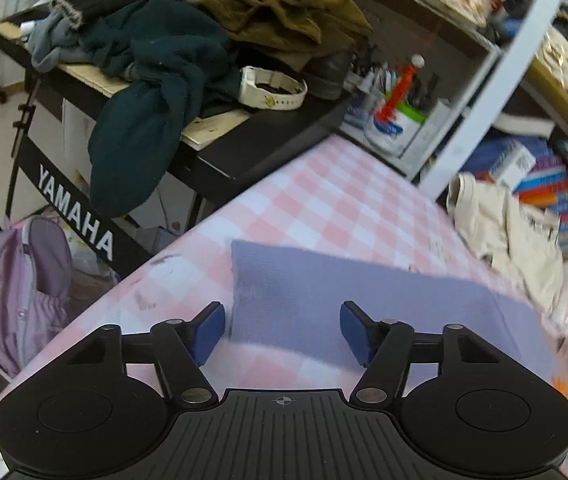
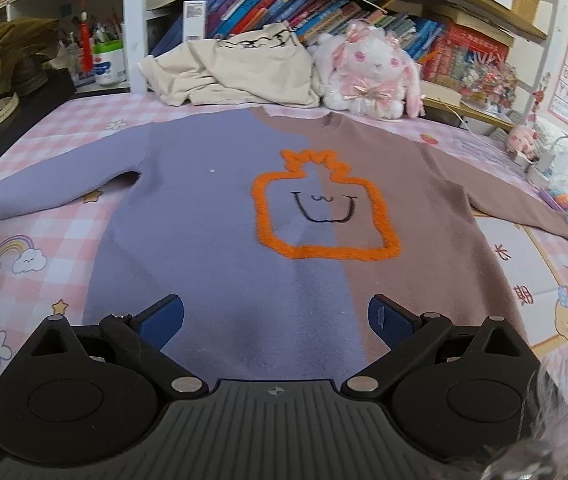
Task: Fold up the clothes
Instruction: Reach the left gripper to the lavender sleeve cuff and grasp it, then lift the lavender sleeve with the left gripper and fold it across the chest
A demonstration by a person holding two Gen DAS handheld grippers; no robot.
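Both tongs, left (image 1: 282, 330) and right (image 2: 276, 322), gape empty above the flat sweater (image 2: 220, 216).

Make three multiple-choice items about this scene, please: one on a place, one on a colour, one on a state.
1. Where does the plush rabbit sit?
A. beyond the sweater's collar
B. on the left sleeve
C. on the floor

2. What colour outlines the smiling figure on the sweater?
A. green
B. orange
C. white

3. How is the left gripper?
A. shut on the sleeve
B. open
C. out of view

Key: 1 A, it sits by the books past the neckline; 2 B, the fuzzy outline is orange; 3 B, its fingers stand apart over the purple sleeve.
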